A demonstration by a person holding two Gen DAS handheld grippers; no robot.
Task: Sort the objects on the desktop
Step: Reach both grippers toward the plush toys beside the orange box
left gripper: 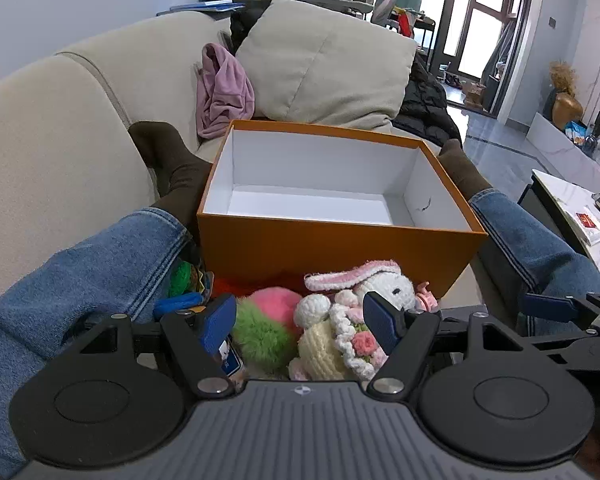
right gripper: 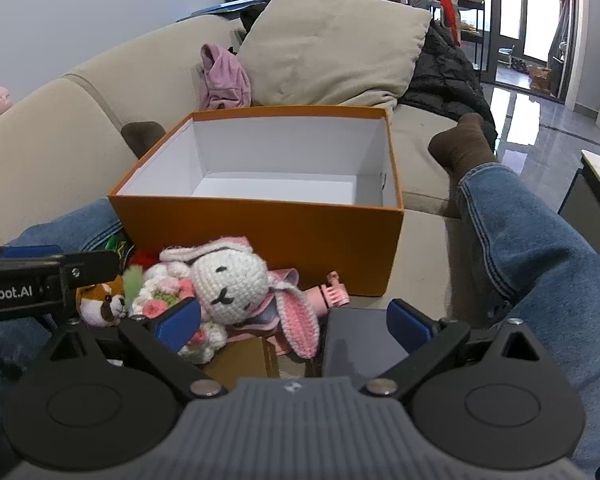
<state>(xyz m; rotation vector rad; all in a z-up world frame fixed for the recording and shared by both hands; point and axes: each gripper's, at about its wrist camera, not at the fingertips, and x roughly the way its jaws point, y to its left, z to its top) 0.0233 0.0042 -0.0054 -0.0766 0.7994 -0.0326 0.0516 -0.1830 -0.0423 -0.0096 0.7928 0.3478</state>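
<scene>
Beige sofa (left gripper: 60, 152) (living room) bears orange box (left gripper: 332, 248), toys.

Both cameras ride low behind their own tool, tilted downward and looking forward along the fingers toward the orange box (left gripper: 340, 240) on the sofa. The left wrist view sits close to the box's near wall, facing it almost square, with the crocheted rabbit (left gripper: 384, 288) just in front of the box. The right wrist view looks from further right, seeing the box (right gripper: 260, 224) at an angle. Both share the box, the rabbit (right gripper: 228, 284), the big cushion (left gripper: 324, 60) behind the box, and the person's jeans.
</scene>
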